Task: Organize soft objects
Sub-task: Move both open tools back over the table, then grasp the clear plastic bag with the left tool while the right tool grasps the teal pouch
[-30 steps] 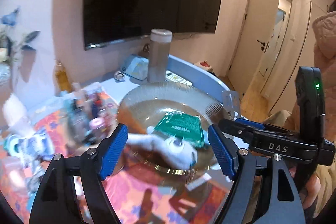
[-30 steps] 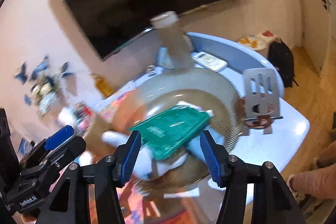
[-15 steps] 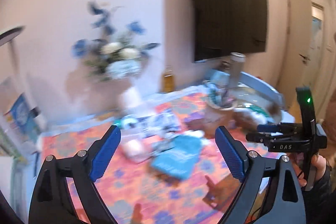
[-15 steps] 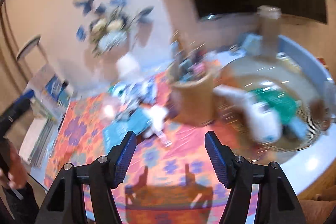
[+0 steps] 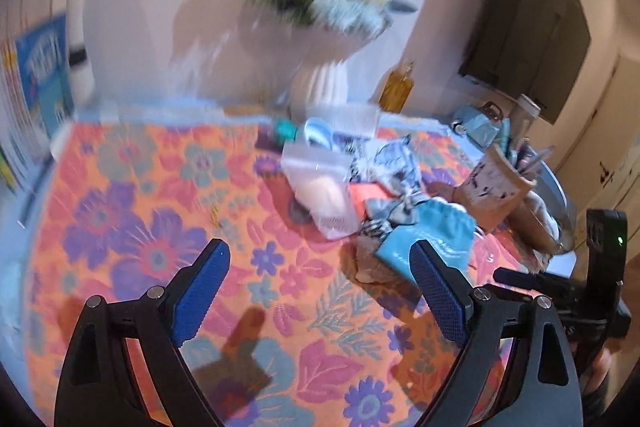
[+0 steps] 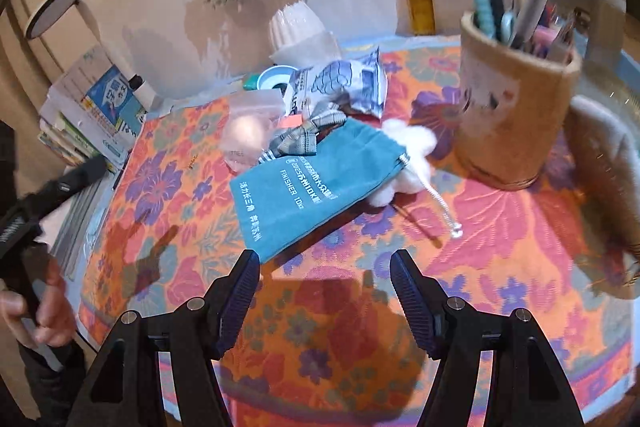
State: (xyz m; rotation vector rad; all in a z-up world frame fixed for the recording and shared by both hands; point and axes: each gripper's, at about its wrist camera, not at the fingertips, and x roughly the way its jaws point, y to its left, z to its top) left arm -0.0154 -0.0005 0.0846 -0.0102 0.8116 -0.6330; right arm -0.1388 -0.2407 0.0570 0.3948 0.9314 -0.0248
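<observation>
Left gripper (image 5: pixel 316 291) wide open, holding nothing. Right gripper (image 6: pixel 325 287) open too, empty, above the cloth (image 6: pixel 500 235) just short of the teal pouch (image 6: pixel 308 183).

Both wrist views angled down over floral tablecloth (image 5: pixel 132 195), sharing teal pouch (image 6: pixel 308 183), right view nearer

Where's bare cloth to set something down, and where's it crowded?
Free: the floral tablecloth between the right gripper and the teal pouch, and the near-left stretch toward the books. Crowded: around the pouch, cotton, pen holder and vase.
</observation>
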